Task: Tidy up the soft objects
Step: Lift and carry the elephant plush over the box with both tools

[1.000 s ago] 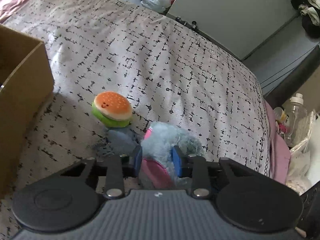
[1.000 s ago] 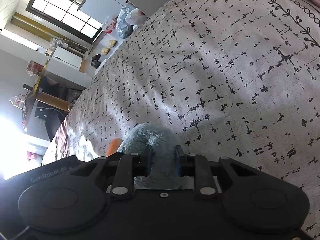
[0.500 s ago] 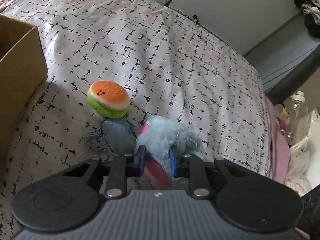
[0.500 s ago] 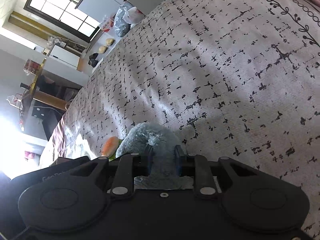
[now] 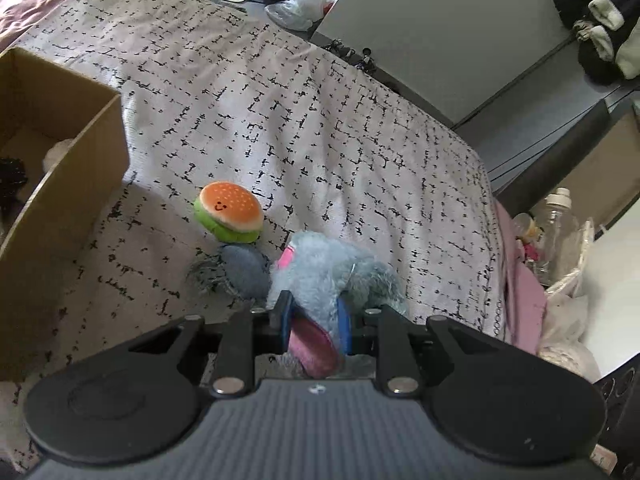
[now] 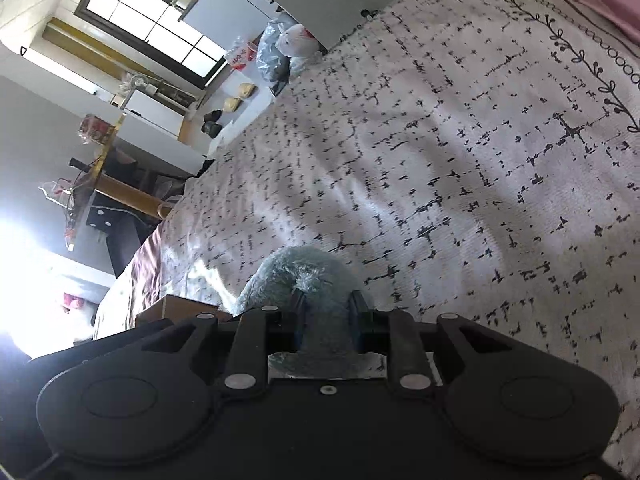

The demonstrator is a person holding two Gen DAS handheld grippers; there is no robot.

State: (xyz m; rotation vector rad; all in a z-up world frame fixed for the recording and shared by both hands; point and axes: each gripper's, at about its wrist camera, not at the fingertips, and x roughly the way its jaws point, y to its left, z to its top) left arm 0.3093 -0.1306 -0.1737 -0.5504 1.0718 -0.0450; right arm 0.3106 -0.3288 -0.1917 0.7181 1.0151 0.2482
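A fluffy blue-grey plush toy with pink parts lies on the patterned bedspread. My left gripper is shut on it, blue pads pressing its body. My right gripper is shut on another part of the same plush. A small burger plush sits just left of it, next to a dark grey pompom-like toy. An open cardboard box stands at the left, with something dark and something white inside.
The bed's right edge drops off to a plastic bottle and bags on the floor. Plastic bags lie beyond the far end of the bed. In the right wrist view, the box corner shows at the left.
My left gripper closed from partly open onto the blue plush. The view has risen and the box interior has come into sight. The right gripper stayed shut on the plush.
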